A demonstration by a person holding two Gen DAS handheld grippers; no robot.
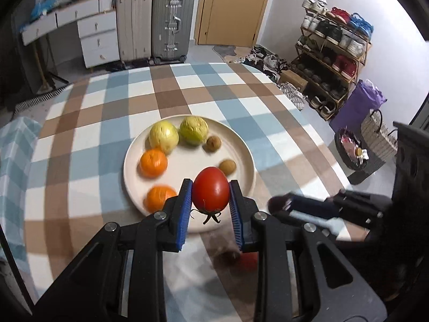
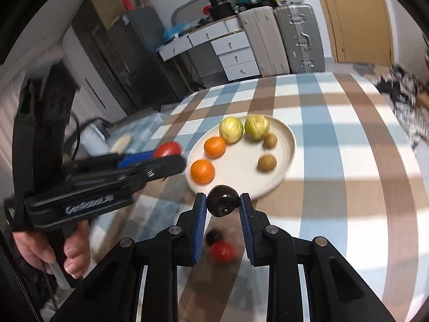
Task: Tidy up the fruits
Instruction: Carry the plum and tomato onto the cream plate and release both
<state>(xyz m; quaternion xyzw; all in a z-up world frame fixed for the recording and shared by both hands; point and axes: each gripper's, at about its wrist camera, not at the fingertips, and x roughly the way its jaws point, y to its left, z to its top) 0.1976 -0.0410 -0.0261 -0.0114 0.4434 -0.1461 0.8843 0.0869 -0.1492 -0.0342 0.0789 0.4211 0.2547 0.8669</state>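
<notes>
My left gripper (image 1: 210, 191) is shut on a red tomato (image 1: 210, 189) and holds it above the near rim of a white plate (image 1: 242, 145). The plate holds two yellow-green fruits (image 1: 163, 136), two oranges (image 1: 153, 162) and two small brown fruits (image 1: 227, 167). My right gripper (image 2: 223, 201) is shut on a dark purple fruit (image 2: 223, 200) just in front of the plate's near edge (image 2: 284, 150). Another red tomato (image 2: 223, 251) and a dark fruit (image 2: 213, 237) lie on the cloth below it. The left gripper (image 2: 171, 151) with its tomato shows in the right wrist view.
The table has a blue, brown and white checked cloth (image 1: 187, 91). Beyond its far edge stand two suitcases (image 1: 155, 18), a white drawer unit (image 1: 97, 37) and a door (image 1: 233, 5). A shoe rack (image 1: 332, 48) and bags (image 1: 356, 104) stand on the right.
</notes>
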